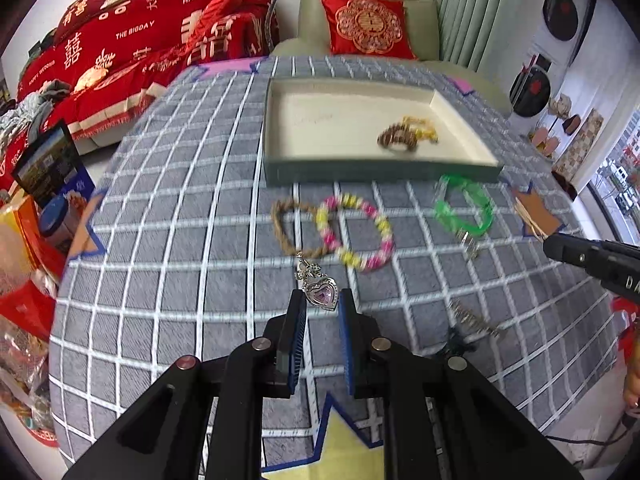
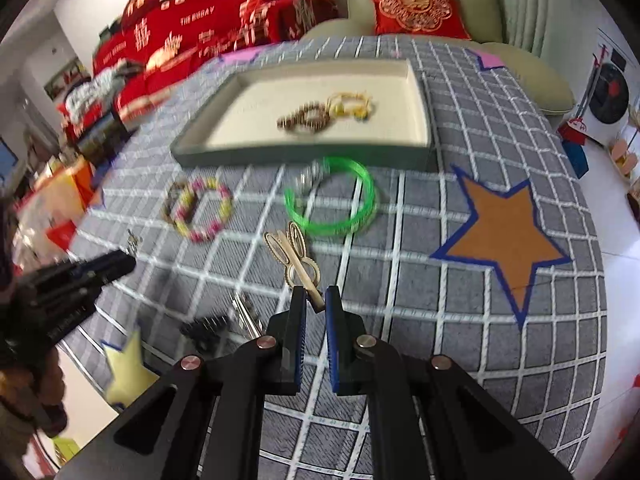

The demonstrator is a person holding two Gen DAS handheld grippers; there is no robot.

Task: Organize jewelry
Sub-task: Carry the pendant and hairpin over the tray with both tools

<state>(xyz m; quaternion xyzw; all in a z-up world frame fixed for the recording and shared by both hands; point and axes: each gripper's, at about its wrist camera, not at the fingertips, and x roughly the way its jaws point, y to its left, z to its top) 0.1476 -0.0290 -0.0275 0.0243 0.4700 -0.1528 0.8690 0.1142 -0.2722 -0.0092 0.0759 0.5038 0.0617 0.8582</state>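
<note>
My left gripper (image 1: 322,300) is shut on a silver heart pendant (image 1: 322,290) with a pink stone, held above the table. My right gripper (image 2: 315,298) is shut on a gold hair clip (image 2: 294,256) and holds it over the cloth. A green tray (image 1: 276,172) with a cream inside holds a brown bead bracelet (image 1: 396,136) and a yellow one (image 1: 420,126). In front of the tray lie a pink-yellow bead bracelet (image 1: 354,232), a brown bracelet (image 1: 286,228) and a green bangle (image 1: 464,208).
A grey checked cloth (image 1: 180,240) covers the table, with paper stars taped on, one orange (image 2: 504,236). A silver chain (image 1: 472,320) and a dark piece (image 1: 456,340) lie near the front. A red sofa and boxes stand to the left.
</note>
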